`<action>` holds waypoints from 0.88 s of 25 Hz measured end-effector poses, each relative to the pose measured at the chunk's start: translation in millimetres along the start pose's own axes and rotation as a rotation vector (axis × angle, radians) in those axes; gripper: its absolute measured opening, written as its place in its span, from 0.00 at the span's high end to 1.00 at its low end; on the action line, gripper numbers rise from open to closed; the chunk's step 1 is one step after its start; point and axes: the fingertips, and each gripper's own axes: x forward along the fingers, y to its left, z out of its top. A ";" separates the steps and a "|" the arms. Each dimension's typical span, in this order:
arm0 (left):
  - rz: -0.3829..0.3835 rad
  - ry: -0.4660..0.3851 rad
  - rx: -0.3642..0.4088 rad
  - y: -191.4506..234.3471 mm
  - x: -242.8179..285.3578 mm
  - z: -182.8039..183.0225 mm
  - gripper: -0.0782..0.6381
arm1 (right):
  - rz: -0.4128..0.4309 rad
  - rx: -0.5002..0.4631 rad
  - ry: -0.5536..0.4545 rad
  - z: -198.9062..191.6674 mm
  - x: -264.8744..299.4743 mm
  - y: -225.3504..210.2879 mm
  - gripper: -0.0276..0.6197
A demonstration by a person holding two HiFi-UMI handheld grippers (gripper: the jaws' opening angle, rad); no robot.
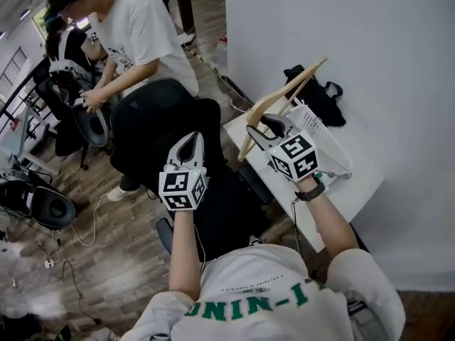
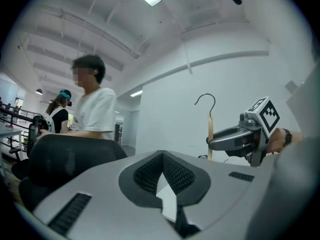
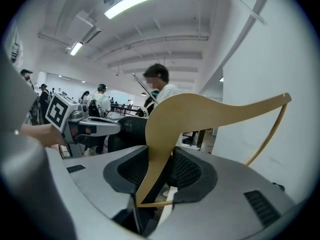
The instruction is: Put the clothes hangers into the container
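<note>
A light wooden clothes hanger [image 1: 283, 95] is raised in the air, and my right gripper [image 1: 264, 122] is shut on one of its arms. In the right gripper view the hanger [image 3: 200, 110] passes between the pads of that gripper [image 3: 160, 154]. Just below and to the right, a white basket [image 1: 315, 121] stands on a small white table [image 1: 355, 190]. My left gripper [image 1: 192, 136] is held up to the left of the hanger, over a black chair. In its own view the left gripper [image 2: 162, 154] has its tips together with nothing between them, and the hanger's metal hook [image 2: 206, 100] shows beyond.
A person in a white shirt [image 1: 138, 27] bends over a black office chair [image 1: 153, 119] at the left. A white wall [image 1: 355, 34] rises at the right, with a black bag [image 1: 318, 94] at its foot. Cables lie on the wooden floor [image 1: 92, 261].
</note>
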 end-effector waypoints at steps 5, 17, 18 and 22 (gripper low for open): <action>-0.118 -0.007 0.007 -51.0 43.9 4.8 0.88 | -0.130 -0.016 0.041 -11.9 -37.6 -69.1 0.70; -0.350 0.047 0.005 -160.1 102.0 -15.3 0.88 | -0.315 0.086 0.389 -141.0 -99.2 -165.4 0.70; -0.354 0.053 0.002 -161.0 103.9 -18.1 0.88 | -0.307 0.099 0.417 -153.0 -95.4 -165.4 0.70; -0.353 0.083 -0.012 -158.8 108.3 -32.4 0.88 | -0.261 0.140 0.527 -202.1 -74.3 -159.1 0.70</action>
